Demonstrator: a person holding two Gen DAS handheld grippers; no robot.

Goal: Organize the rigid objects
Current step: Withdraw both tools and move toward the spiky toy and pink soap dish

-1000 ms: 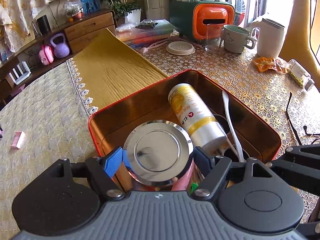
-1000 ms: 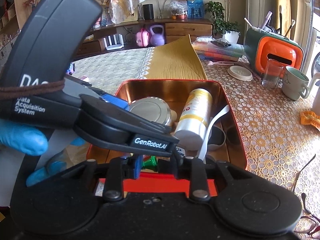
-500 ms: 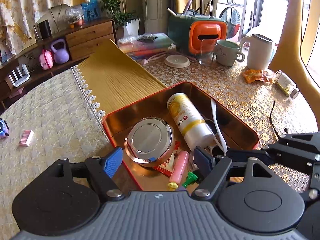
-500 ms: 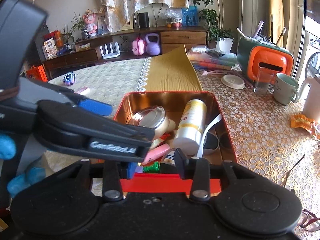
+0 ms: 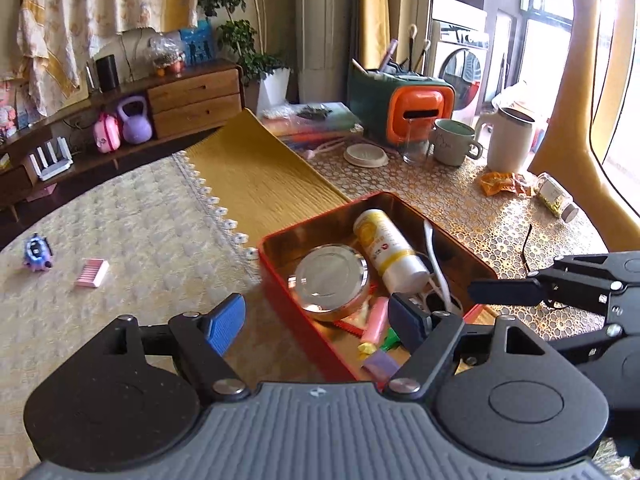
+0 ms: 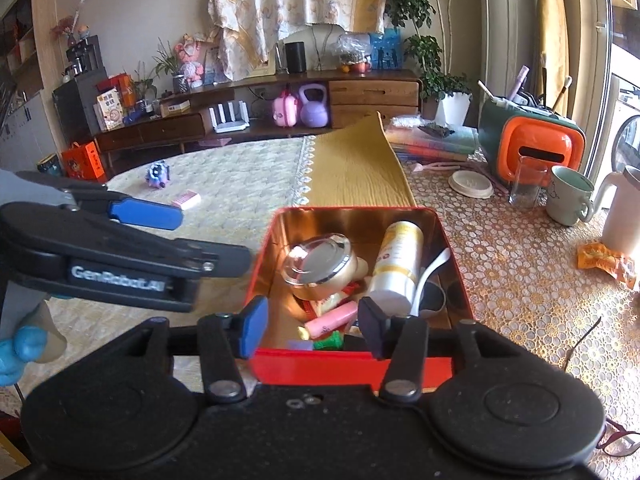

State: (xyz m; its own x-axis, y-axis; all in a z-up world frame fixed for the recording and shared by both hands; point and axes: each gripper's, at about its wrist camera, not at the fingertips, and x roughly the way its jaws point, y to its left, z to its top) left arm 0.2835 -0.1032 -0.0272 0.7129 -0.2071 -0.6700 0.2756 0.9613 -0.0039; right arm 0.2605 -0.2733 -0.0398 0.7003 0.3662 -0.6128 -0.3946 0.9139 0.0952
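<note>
Tin box holds the sorted items, both grippers clear of it

Tin box (image 6: 360, 368), red outside and copper inside, sits on the lace tablecloth (image 6: 520, 280). Left gripper (image 5: 316, 320) spread wide, nothing between its blue pads, above the box's near corner. Right gripper (image 6: 312, 324) has its jaws opening over the near rim, empty. Inside the box: round jar with mirror lid (image 6: 320, 262), lying tilted; yellow-and-white bottle (image 6: 396, 264) on its side beside it; white spoon (image 6: 430, 272) against the bottle; pink tube (image 6: 332, 320) toward the near wall. Beyond on the table: green mug (image 6: 568, 196), glass tumbler (image 6: 528, 182), orange-fronted case (image 6: 536, 148).
</note>
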